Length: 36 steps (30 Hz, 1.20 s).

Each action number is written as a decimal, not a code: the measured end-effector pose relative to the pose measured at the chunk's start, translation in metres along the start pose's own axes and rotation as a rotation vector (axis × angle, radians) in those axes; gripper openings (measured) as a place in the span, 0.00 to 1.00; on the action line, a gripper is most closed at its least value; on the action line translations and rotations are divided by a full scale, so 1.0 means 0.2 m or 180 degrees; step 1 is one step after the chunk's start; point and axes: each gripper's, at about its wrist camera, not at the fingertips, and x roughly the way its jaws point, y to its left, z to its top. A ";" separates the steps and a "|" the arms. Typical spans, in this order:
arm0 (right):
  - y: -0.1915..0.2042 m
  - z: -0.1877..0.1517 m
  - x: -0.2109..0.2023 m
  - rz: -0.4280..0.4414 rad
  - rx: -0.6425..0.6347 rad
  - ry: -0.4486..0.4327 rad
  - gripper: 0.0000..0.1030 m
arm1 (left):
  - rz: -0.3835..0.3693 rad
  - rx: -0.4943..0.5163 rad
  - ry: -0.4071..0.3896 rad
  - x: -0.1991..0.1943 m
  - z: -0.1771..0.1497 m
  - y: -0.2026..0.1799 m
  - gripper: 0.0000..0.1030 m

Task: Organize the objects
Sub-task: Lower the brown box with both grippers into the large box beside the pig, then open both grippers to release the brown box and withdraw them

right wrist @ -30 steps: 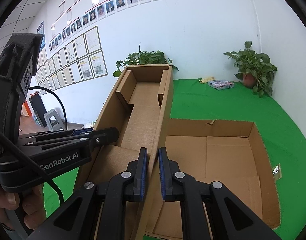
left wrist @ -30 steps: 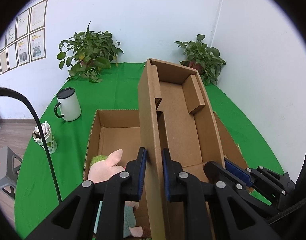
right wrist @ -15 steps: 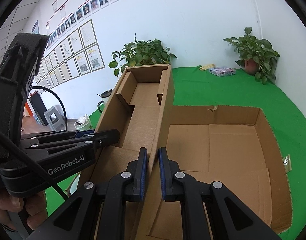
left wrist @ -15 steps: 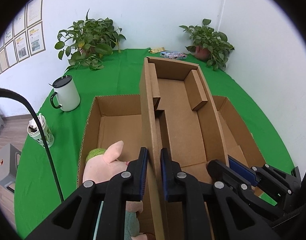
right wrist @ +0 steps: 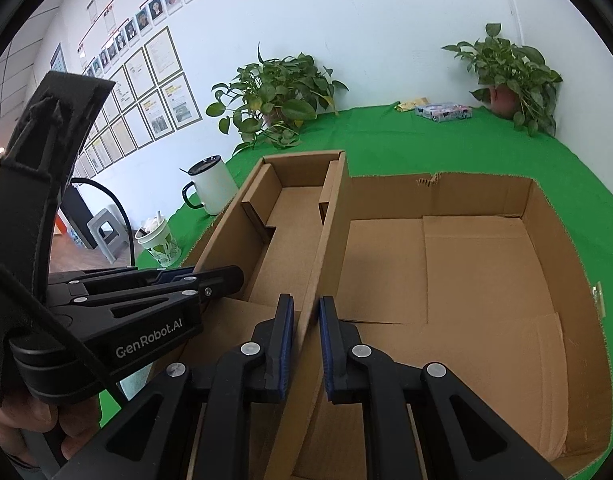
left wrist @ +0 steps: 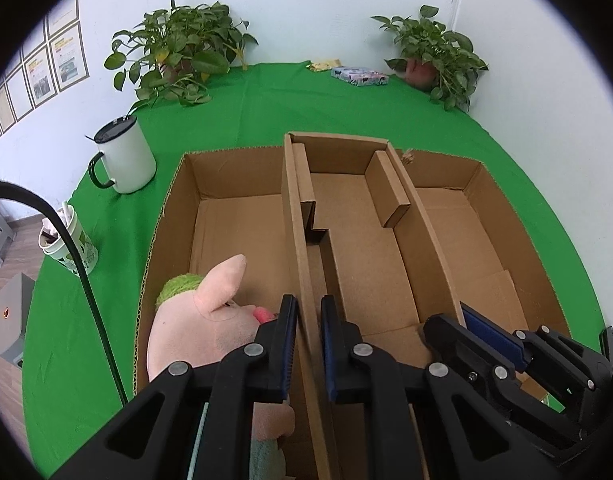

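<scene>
A large open cardboard box lies on the green table. A narrow cardboard insert tray stands inside it, down the middle. My left gripper is shut on the tray's left wall. My right gripper is shut on the tray's right wall, and it also shows in the left wrist view as the right gripper. A pink pig plush toy with a green cap lies in the box's left section, beside my left fingers. The right section of the box holds nothing.
A white lidded mug and a paper cup stand left of the box. Two potted plants and a small colourful packet sit along the back wall. A person's hand holds the left gripper.
Both grippers have sunk with the insert tray, which has tilted down from a raised slant into the box. The far wall of the box and the back of the table have come into view.
</scene>
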 end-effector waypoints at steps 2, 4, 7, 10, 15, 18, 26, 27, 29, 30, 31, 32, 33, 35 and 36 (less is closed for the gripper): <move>-0.01 0.00 0.05 0.0001 0.0027 0.0069 0.10 | 0.0005 -0.0028 0.0056 0.03 0.00 0.01 0.11; 0.00 -0.01 0.08 -0.0006 0.0050 0.0126 0.10 | 0.0005 -0.0051 0.0124 0.07 -0.01 0.03 0.11; -0.01 -0.02 0.13 -0.0001 0.0093 0.0215 0.10 | 0.0016 -0.0057 0.0184 0.12 -0.03 0.04 0.12; -0.01 -0.04 0.16 -0.0013 0.0109 0.0255 0.10 | 0.0012 -0.0072 0.0245 0.16 -0.04 0.05 0.12; 0.02 -0.06 0.21 -0.0057 0.0087 0.0281 0.10 | -0.0018 -0.0111 0.0214 0.16 -0.06 0.07 0.15; 0.03 -0.06 0.22 -0.0103 0.0080 0.0271 0.09 | -0.0047 -0.0140 0.0183 0.13 -0.07 0.08 0.15; 0.06 -0.05 0.22 -0.0183 0.0027 0.0264 0.10 | -0.0025 -0.0217 -0.0157 -0.08 -0.07 0.13 0.18; 0.06 -0.05 0.23 -0.0190 0.0031 0.0268 0.10 | -0.0021 -0.0228 -0.0224 -0.12 -0.07 0.14 0.21; 0.07 -0.04 0.23 -0.0209 0.0025 0.0268 0.10 | -0.0001 -0.0238 -0.0341 -0.19 -0.08 0.15 0.28; 0.08 -0.04 0.23 -0.0218 0.0014 0.0265 0.10 | 0.0017 -0.0247 -0.0398 -0.22 -0.09 0.17 0.29; 0.08 -0.04 0.23 -0.0219 0.0009 0.0265 0.10 | 0.0033 -0.0259 -0.0441 -0.25 -0.10 0.17 0.31; 0.08 -0.04 0.23 -0.0219 0.0009 0.0267 0.11 | 0.0044 -0.0269 -0.0479 -0.28 -0.11 0.18 0.32; 0.08 -0.04 0.23 -0.0226 0.0013 0.0267 0.11 | 0.0053 -0.0277 -0.0512 -0.30 -0.12 0.18 0.32; 0.08 -0.04 0.23 -0.0210 0.0025 0.0280 0.13 | 0.0081 -0.0282 -0.0577 -0.35 -0.15 0.19 0.32; 0.07 -0.04 0.22 -0.0208 0.0044 0.0282 0.13 | 0.0094 -0.0276 -0.0614 -0.37 -0.16 0.19 0.33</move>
